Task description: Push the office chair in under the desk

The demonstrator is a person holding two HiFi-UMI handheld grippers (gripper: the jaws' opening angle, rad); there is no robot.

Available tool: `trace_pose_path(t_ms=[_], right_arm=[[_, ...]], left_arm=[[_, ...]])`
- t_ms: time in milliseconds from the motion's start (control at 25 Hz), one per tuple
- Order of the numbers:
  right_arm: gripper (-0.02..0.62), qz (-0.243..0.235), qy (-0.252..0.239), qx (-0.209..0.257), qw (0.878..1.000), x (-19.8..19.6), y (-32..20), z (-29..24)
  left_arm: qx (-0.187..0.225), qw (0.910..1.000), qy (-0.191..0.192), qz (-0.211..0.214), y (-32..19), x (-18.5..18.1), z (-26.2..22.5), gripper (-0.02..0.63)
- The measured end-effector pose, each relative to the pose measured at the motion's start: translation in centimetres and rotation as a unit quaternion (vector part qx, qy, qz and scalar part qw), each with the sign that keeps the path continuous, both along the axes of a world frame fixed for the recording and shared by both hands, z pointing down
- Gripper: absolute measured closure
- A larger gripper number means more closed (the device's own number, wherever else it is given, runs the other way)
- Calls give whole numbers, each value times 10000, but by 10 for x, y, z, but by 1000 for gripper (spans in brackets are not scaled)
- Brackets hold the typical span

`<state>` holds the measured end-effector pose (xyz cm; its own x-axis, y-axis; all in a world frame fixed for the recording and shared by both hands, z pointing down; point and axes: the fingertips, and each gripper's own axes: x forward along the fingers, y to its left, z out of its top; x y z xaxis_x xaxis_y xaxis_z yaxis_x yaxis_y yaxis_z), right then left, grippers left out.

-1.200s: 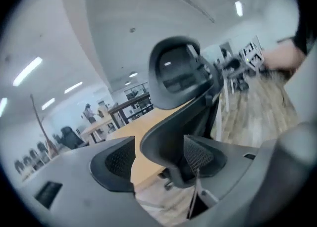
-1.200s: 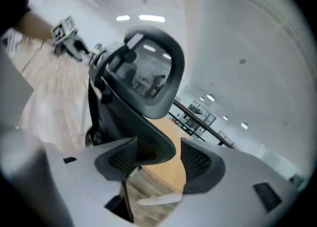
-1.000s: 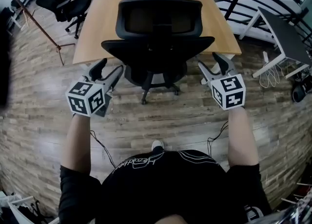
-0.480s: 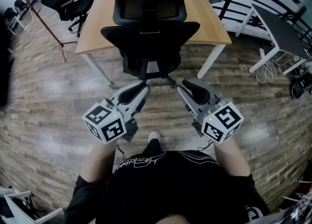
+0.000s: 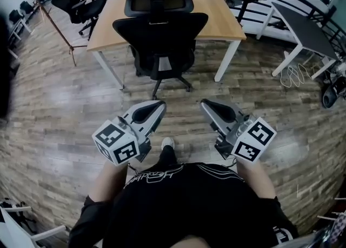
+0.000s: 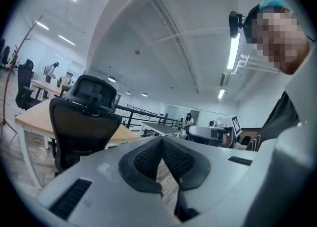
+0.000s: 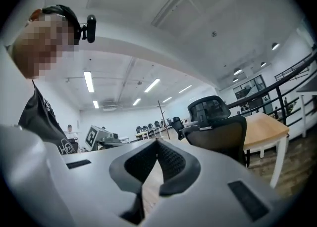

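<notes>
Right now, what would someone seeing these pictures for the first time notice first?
The black office chair stands out at top centre of the head view, at the near edge of the wooden desk. Lower down, the left claw and right claw point toward it over the plank floor. Both are well clear of the chair and have just closed with nothing between their jaws.

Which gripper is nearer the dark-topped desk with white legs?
Right. The right gripper is toward the dark-topped desk, apart from it; the left gripper lies beyond the right one.
</notes>
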<state>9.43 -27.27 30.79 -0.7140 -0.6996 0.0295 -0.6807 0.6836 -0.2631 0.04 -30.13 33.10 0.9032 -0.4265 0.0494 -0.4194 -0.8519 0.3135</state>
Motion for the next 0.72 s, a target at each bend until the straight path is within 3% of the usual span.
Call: trace_pose_path(t_ms=[360, 720], right_arm=[[555, -168, 159, 73, 9997, 2, 52, -4], [555, -66, 100, 75, 9999, 16, 71, 0]], left_arm=[[-1, 9994, 282, 198, 63, 12, -29, 600], [322, 9989, -272, 208, 83, 32, -17, 600]])
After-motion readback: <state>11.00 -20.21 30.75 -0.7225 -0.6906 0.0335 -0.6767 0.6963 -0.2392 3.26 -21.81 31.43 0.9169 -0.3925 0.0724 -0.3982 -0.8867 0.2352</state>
